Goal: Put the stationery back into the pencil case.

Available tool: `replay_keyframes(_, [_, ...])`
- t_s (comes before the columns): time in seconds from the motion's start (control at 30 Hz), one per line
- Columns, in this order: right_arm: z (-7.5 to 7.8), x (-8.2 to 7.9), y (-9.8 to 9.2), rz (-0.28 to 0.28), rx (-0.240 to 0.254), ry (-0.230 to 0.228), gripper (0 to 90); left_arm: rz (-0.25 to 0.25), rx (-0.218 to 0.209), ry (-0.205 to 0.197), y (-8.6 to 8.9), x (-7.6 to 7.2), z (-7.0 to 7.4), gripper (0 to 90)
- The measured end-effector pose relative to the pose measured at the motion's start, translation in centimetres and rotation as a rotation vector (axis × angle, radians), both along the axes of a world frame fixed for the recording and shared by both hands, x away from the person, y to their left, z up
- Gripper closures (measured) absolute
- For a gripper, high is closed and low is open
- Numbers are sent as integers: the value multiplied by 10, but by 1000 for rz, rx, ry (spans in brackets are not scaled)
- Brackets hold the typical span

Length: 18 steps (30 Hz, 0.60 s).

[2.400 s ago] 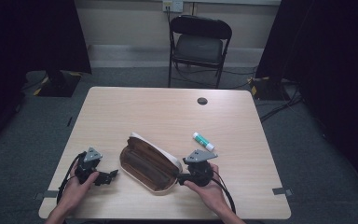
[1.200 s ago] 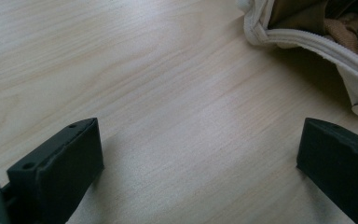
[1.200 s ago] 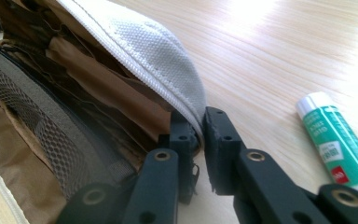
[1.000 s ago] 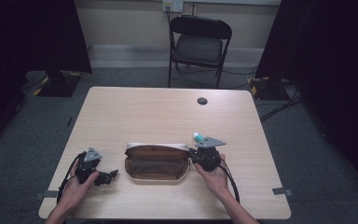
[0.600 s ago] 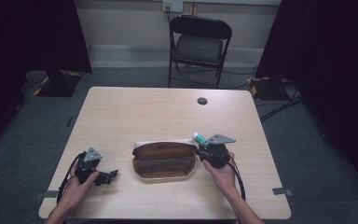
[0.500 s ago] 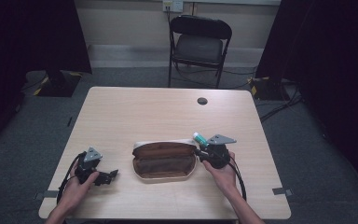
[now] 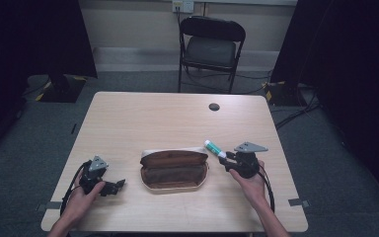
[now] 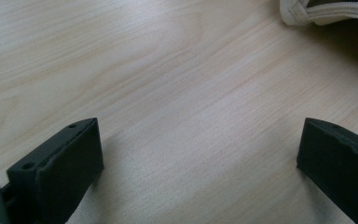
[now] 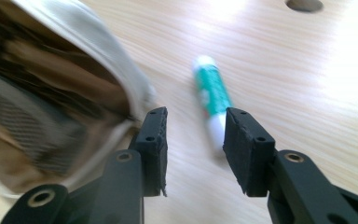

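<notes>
An open pouch (image 7: 173,169), cream outside and brown inside, lies flat in the middle of the table's near half. Just past its right end lies a green and white tube (image 7: 215,148). My right gripper (image 7: 228,163) sits beside that end, clear of the pouch. Its jaws have just been opening and nothing is between them. In the right gripper view the gripper (image 9: 195,122) has the pouch (image 9: 51,93) to its left and the tube (image 9: 210,95) just beyond the right jaw. My left gripper (image 7: 115,185) rests open on the wood; in its own view the gripper (image 8: 200,130) is wide apart, with the pouch rim (image 8: 307,11) far off.
The wooden table (image 7: 153,118) has a dark round hole (image 7: 214,106) near its far edge. A black folding chair (image 7: 211,44) stands behind the table. Cables trail from both grippers toward the near edge.
The right gripper swung the pouch from slanted to level, slid it slightly right, then let go and drew off to the right. The left gripper stayed put.
</notes>
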State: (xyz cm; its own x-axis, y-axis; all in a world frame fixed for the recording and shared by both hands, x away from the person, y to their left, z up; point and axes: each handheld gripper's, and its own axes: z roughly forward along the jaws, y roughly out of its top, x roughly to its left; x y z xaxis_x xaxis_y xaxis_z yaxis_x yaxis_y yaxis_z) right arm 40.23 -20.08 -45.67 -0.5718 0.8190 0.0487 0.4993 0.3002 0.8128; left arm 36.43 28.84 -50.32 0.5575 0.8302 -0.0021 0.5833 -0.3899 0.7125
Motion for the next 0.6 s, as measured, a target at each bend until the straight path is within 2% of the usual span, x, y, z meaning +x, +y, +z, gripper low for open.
replay_keyframes(0.17, [-15,20,-8,-31,-25,31,558,0,1,-1,0,0,0,0])
replay_keyframes(0.2, [-15,20,-8,-31,-25,31,558,0,1,-1,0,0,0,0])
replay_keyframes(0.23, [-18,26,-6,-22,-29,30,547,0,0,-1,0,0,0,0])
replay_keyframes(0.4, [-22,32,1,-11,-23,23,536,0,0,0,0,0,0,0])
replay_keyframes(0.6, [-28,44,11,4,-51,23,526,0,0,-1,0,0,0,0])
